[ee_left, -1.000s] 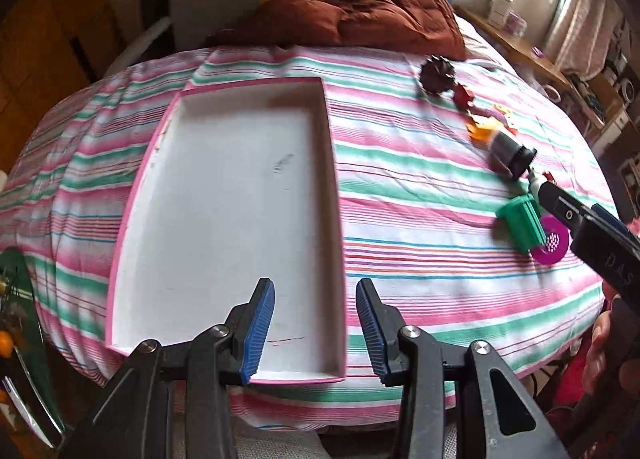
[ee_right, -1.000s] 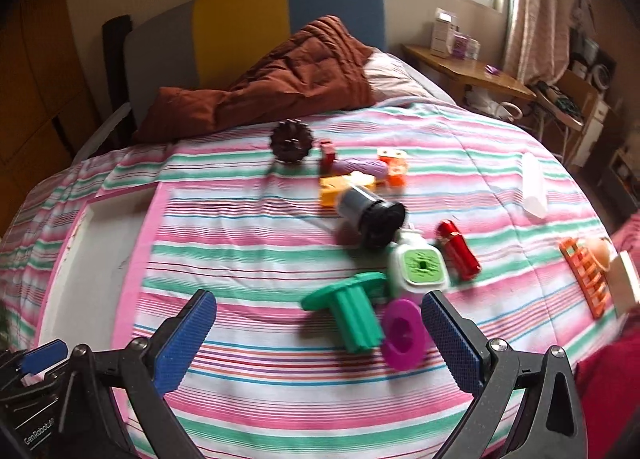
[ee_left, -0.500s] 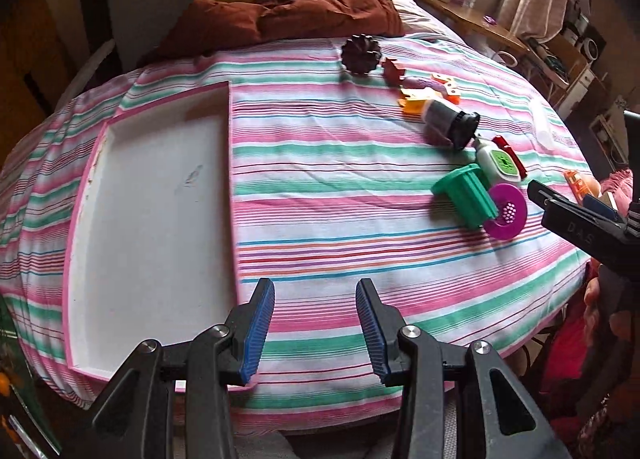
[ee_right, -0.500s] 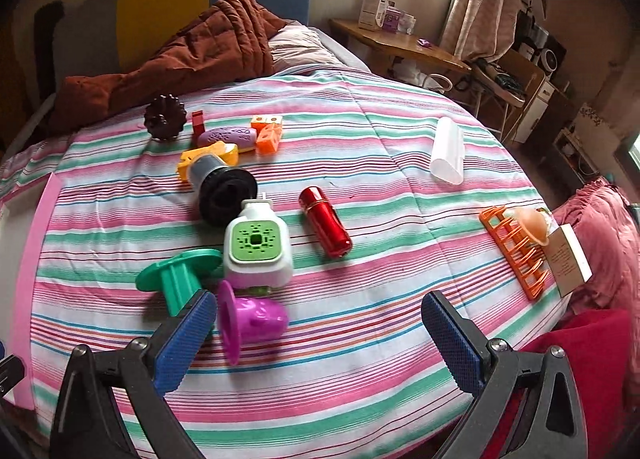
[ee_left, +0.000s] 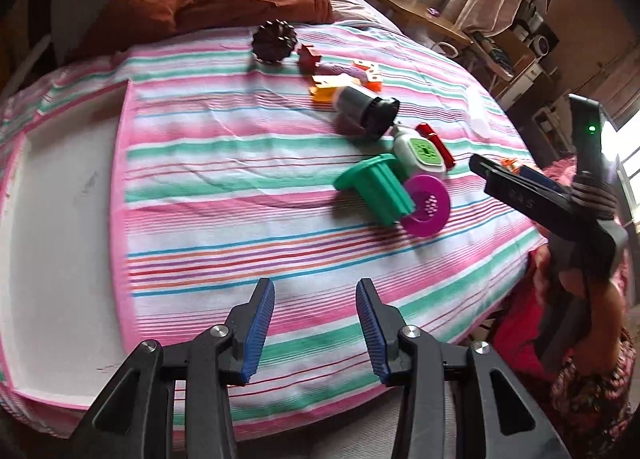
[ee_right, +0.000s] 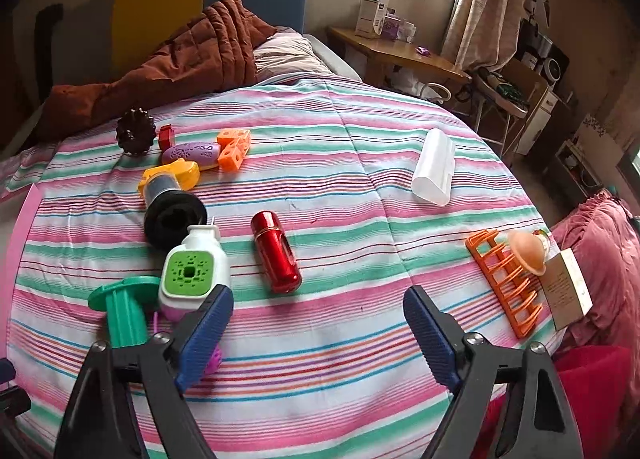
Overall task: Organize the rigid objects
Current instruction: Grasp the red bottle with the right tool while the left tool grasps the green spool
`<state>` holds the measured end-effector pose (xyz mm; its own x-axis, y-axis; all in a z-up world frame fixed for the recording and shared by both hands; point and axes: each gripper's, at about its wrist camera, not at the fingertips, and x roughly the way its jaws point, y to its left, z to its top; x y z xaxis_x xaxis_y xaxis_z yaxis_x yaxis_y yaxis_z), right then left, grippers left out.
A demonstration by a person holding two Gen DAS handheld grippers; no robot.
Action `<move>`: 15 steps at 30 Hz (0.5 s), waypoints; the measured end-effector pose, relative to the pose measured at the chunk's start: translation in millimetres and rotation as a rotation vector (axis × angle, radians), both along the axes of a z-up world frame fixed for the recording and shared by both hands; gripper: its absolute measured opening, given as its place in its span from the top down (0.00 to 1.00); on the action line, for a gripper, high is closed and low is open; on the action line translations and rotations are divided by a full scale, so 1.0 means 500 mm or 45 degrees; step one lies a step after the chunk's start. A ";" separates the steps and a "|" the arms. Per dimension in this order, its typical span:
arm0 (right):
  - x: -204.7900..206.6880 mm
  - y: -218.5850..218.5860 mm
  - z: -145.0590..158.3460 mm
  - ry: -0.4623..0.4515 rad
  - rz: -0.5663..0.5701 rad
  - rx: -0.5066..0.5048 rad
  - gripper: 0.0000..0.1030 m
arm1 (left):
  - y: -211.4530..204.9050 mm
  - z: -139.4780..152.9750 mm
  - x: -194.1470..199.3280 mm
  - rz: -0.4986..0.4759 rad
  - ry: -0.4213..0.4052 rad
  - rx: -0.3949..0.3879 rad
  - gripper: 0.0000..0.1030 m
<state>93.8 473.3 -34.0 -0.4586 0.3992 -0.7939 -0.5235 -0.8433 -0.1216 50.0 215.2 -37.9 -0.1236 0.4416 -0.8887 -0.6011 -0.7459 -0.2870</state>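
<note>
Rigid objects lie scattered on the striped bedsheet: a green spool (ee_right: 124, 311), a white device with a green face (ee_right: 196, 271), a red cylinder (ee_right: 276, 251), a black-ended silver cylinder (ee_right: 172, 211) and a magenta disc (ee_left: 426, 205). My right gripper (ee_right: 318, 299) hovers over bare sheet just in front of the red cylinder. Its jaws are closing with nothing between them. My left gripper (ee_left: 315, 299) stands open and empty over the sheet, right of the white pink-rimmed tray (ee_left: 48, 219). The right gripper (ee_left: 520, 191) also shows at the right edge of the left wrist view.
Farther back lie a brown fluted mould (ee_right: 135, 131), a purple piece (ee_right: 192, 151), orange blocks (ee_right: 234, 147) and a yellow piece (ee_right: 184, 173). A white half-tube (ee_right: 434, 167) and an orange rack (ee_right: 504, 279) lie to the right. A brown quilt (ee_right: 180, 59) is at the headboard.
Both views have swung to the right. The left gripper left the tray for the striped sheet. The right gripper passed the green spool toward the red cylinder, and its jaws have narrowed.
</note>
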 end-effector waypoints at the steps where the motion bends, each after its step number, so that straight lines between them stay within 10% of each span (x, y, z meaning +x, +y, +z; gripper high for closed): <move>1: -0.003 0.017 -0.003 0.020 0.003 -0.041 0.18 | 0.003 -0.003 -0.001 -0.004 -0.026 0.017 0.59; 15: -0.112 0.074 -0.102 0.014 0.188 -0.207 0.57 | 0.058 -0.027 0.004 -0.025 -0.072 0.061 0.59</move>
